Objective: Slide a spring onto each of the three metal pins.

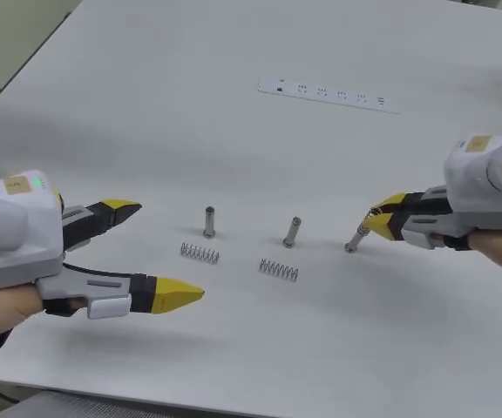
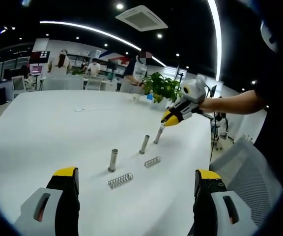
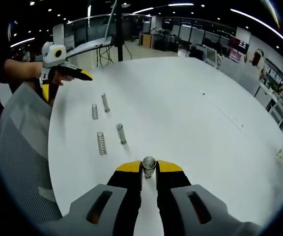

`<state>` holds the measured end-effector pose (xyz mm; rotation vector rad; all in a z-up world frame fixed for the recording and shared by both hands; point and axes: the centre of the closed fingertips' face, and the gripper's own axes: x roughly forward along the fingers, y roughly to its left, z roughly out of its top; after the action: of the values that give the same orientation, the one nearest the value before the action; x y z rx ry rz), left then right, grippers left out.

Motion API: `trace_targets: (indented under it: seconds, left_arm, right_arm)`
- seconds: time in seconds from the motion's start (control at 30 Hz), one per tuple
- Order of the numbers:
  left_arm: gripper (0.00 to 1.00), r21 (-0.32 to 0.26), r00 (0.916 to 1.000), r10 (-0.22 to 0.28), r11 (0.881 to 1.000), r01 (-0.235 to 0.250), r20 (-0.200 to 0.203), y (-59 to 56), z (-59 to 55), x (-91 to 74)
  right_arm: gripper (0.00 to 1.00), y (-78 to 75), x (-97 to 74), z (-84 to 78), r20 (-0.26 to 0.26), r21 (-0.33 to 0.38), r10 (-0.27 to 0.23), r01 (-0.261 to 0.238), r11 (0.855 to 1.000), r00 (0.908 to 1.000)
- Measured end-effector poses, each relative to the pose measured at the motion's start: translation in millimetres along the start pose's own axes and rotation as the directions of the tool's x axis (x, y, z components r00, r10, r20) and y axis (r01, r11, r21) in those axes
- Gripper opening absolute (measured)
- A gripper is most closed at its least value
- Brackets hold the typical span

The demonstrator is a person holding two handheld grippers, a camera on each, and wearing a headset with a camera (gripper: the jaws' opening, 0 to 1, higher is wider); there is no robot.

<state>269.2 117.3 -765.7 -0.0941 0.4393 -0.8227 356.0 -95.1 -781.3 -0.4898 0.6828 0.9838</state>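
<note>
Near the front edge of the big white surface (image 1: 234, 157), we've got the left hand-held gripper (image 1: 151, 251) hovering. Its yellow-tipped jaws are spread wide with nothing between them.

Just past it stand two short grey metal pins, the left pin (image 1: 209, 221) and the middle pin (image 1: 292, 232). Each has a small steel coil spring lying flat just in front of it, the left spring (image 1: 200, 253) and the middle spring (image 1: 279, 270). Both are close to their pins but not touching.

Over on the right, the right hand-held gripper (image 1: 377, 213) has its jaws pinched on the third coil spring (image 3: 149, 167). The third pin (image 1: 354, 239) slants down from the jaw tips toward the surface. From the side we can't tell how far the spring sits over that pin, or whether the pin's foot is actually resting.

The right gripper view gives us that spring end-on, a round opening between the closed jaws. The left gripper view looks down the row from its left end, with the right hand-held gripper coming in above the last pin.

Room-wise, a wide stretch of bare surface runs back to the white power strip (image 1: 329, 94). Another runs off to the right, out to the curved edge.
</note>
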Motion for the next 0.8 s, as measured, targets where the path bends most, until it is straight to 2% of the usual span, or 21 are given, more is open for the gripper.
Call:
trace_targets:
  seconds: [0.3,0.5,0.67,0.8]
  left_arm:
    - [0.95,-0.009,1.0,0.0,1.0,0.0,0.005,-0.6,-0.3,-0.3]
    - [0.95,-0.007,1.0,-0.006,1.0,0.006,0.005,-2.9,0.1,1.2]
    - [0.95,-0.006,1.0,-0.007,1.0,0.007,0.007,-3.0,1.3,1.8]
    - [0.94,-0.008,0.9999,-0.009,1.0,0.009,0.007,-3.6,1.3,2.0]
  right_arm:
    - [0.08,3.7,15.7,-24.3,-0.06,0.022,0.011,-0.009,1.0,0.9982]
    - [0.08,6.3,21.2,-37.4,-0.08,0.036,0.012,-0.009,0.999,0.9967]
    - [0.09,5.4,20.4,-35.6,-0.042,0.079,0.01,-0.007,0.997,0.9991]
    - [0.09,5.3,21.0,-36.8,-0.046,0.103,0.012,-0.008,0.995,0.9989]
